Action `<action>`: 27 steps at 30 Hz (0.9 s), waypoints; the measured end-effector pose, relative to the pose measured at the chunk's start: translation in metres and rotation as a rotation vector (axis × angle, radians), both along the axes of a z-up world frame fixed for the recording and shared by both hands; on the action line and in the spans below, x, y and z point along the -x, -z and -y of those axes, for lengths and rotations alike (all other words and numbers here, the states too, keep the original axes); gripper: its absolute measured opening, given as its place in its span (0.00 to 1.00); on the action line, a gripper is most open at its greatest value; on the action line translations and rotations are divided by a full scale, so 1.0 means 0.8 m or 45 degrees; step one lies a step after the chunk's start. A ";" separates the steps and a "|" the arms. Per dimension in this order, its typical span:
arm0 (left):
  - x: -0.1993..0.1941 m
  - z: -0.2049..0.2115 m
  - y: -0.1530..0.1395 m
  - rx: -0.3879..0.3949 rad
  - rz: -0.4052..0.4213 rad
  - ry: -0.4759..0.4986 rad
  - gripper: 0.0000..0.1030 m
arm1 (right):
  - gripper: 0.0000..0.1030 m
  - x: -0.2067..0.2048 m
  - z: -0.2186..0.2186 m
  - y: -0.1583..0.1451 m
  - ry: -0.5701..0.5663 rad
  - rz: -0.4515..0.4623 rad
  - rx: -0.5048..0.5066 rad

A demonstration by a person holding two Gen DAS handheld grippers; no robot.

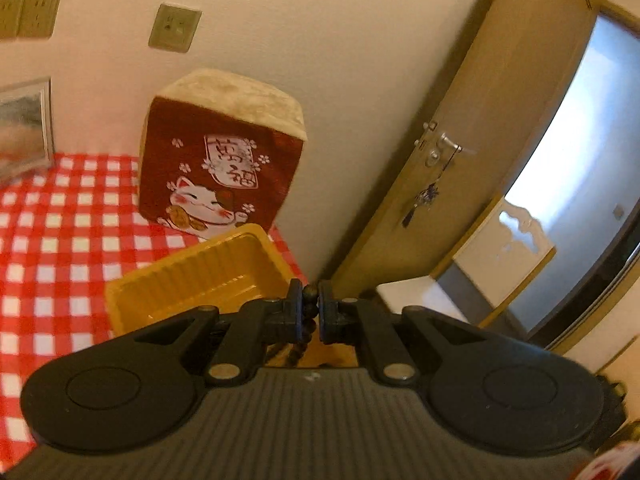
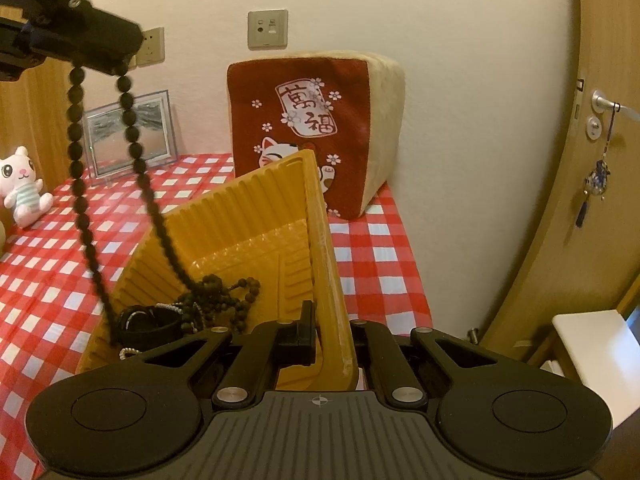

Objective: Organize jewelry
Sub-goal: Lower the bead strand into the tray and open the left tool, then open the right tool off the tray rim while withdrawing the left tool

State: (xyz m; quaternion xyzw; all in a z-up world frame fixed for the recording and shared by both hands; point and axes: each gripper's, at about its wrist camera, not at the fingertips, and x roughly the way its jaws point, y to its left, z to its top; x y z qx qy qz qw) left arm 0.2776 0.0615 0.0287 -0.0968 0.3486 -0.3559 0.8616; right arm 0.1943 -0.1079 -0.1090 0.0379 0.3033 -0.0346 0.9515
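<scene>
My right gripper [image 2: 332,338], lower centre, clamps the yellow tray [image 2: 248,232] wall, tilting it open. My left gripper [image 2: 100,60], upper left, pinches the bead necklace [image 2: 132,136], which trails into the tray.

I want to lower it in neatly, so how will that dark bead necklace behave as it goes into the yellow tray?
The bead necklace hangs limp from the left gripper, so it is probably floppy and apt to swing. It will likely pile onto the beads already in the yellow tray.
</scene>
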 end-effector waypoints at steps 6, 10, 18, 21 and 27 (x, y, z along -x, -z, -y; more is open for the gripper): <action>-0.011 0.012 0.066 -0.101 -0.160 -0.052 0.06 | 0.05 -0.001 0.000 0.000 -0.004 -0.001 -0.002; -0.012 0.016 0.117 -0.219 -0.217 -0.076 0.06 | 0.05 0.000 0.000 0.002 -0.004 -0.006 -0.003; -0.011 0.024 0.153 -0.305 -0.229 -0.091 0.15 | 0.05 0.001 -0.001 0.003 -0.004 -0.010 -0.003; -0.009 0.023 0.150 -0.310 -0.214 -0.111 0.33 | 0.05 0.001 -0.001 0.003 -0.006 -0.010 -0.002; -0.011 0.021 0.133 -0.287 -0.176 -0.148 0.53 | 0.05 0.001 0.000 0.004 -0.001 -0.014 -0.010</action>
